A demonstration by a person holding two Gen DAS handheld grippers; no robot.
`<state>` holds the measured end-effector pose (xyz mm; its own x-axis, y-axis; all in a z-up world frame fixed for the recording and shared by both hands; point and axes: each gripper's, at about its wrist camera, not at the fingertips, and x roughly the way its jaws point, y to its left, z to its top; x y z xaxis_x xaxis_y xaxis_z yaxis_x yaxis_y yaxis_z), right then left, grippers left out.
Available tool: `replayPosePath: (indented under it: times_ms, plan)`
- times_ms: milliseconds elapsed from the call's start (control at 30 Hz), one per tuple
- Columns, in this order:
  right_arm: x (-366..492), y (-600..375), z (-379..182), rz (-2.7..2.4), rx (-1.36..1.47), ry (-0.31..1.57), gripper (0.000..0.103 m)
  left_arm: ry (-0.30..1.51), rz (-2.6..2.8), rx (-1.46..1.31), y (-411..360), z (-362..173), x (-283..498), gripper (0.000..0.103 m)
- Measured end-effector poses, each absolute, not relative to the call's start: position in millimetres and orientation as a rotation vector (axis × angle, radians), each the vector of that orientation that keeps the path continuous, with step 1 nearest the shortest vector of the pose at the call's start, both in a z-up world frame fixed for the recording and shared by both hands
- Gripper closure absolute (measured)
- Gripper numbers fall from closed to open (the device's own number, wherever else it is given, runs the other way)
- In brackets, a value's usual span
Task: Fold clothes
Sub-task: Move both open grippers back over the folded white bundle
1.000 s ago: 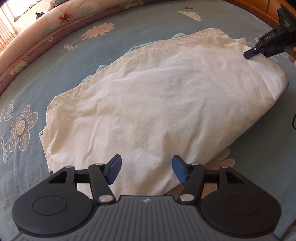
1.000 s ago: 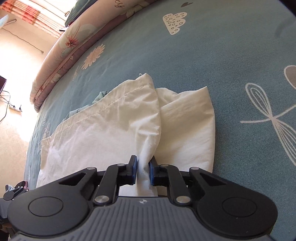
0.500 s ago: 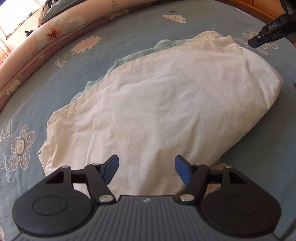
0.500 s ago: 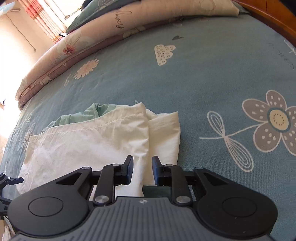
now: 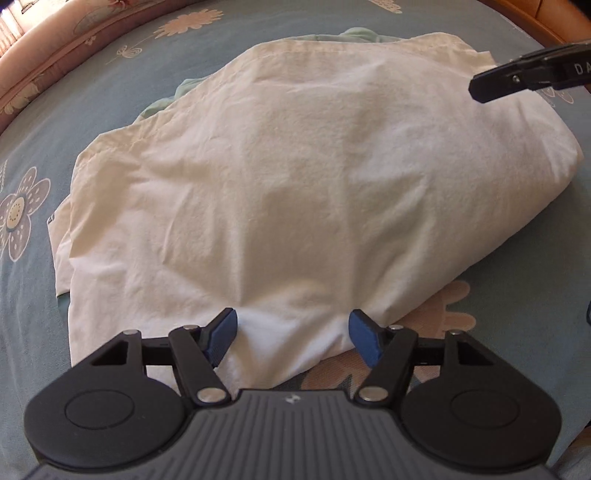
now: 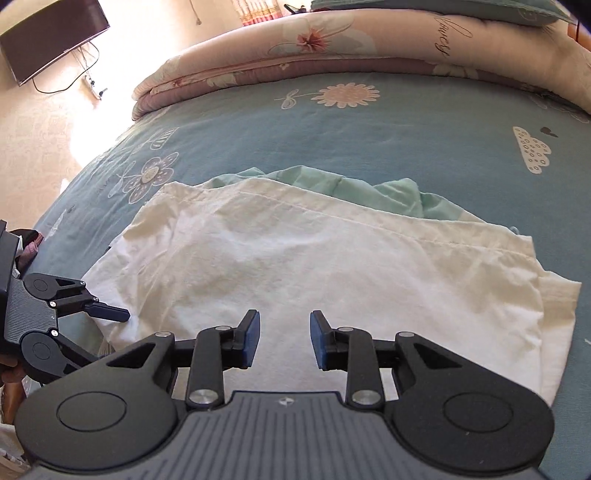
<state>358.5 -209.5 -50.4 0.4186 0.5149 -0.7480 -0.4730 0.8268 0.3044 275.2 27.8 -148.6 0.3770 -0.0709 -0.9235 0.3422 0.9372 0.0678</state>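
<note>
The folded garment [image 5: 295,177] is cream white. Under it a pale mint green cloth [image 6: 354,188] shows. The bedsheet [image 6: 369,129] is grey-blue with flowers and clouds. The quilt [image 6: 332,40] is pink, floral. Gripper pads [image 6: 251,338] are blue.

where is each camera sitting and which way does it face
Left wrist: on the left gripper, looking steeply down at the white garment on the bed; its own open jaws straddle the near edge, and the right gripper's finger pokes in top right.
Right wrist: on the right gripper, looking across the garment toward the quilt and TV; its jaws are opening, nothing between them; the left gripper shows far left.
Shared: garment, green cloth, bed.
</note>
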Motion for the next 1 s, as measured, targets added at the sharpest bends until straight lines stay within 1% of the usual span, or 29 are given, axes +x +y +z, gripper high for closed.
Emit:
replayPosePath:
  times_ms: [133,233,333,400,500,600,633,667,733,800,933,1000]
  plan:
    - [357.9,-141.0,-44.9,0.661,-0.059,0.899,0.070,1.107,-0.266,0.203,57.8,-129.3,270.4,0.035]
    - [368.4,-104.3,-57.7,0.618,-0.178,0.854,0.069,1.094,-0.254,0.173,83.5,-122.4,266.7,0.034]
    - [385.2,-72.1,-105.7,0.564,-0.298,0.978,0.068,1.087,-0.230,0.157,107.6,-120.4,264.5,0.034]
    - [388.6,-70.4,-113.5,0.548,-0.268,0.979,0.068,1.068,-0.219,0.136,122.6,-114.6,262.8,0.034]
    - [395.6,-74.6,-99.5,0.511,-0.205,1.043,0.068,1.024,-0.194,0.095,142.7,-105.1,263.0,0.034]
    - [386.9,-75.1,-83.6,0.480,-0.169,1.054,0.061,1.019,-0.176,0.051,161.2,-105.9,268.3,0.034]
    - [382.2,-73.5,-78.7,0.475,-0.167,1.051,0.061,1.026,-0.162,0.039,168.0,-109.0,272.2,0.035]
    - [377.5,-72.0,-73.8,0.470,-0.165,1.047,0.061,1.030,-0.163,0.015,174.6,-111.9,275.9,0.039]
    - [369.2,-67.8,-68.0,0.467,-0.157,1.049,0.060,1.034,-0.204,-0.055,185.8,-116.5,281.7,0.041]
    - [361.8,-63.1,-64.5,0.454,-0.151,1.057,0.060,1.040,-0.277,-0.103,191.6,-121.2,281.8,0.055]
    - [354.1,-56.1,-64.0,0.435,-0.100,1.080,0.060,1.043,-0.379,-0.173,200.9,-128.5,272.9,0.056]
    - [352.1,-53.3,-65.3,0.445,-0.082,1.101,0.057,1.036,-0.468,-0.241,206.8,-130.1,265.2,0.055]
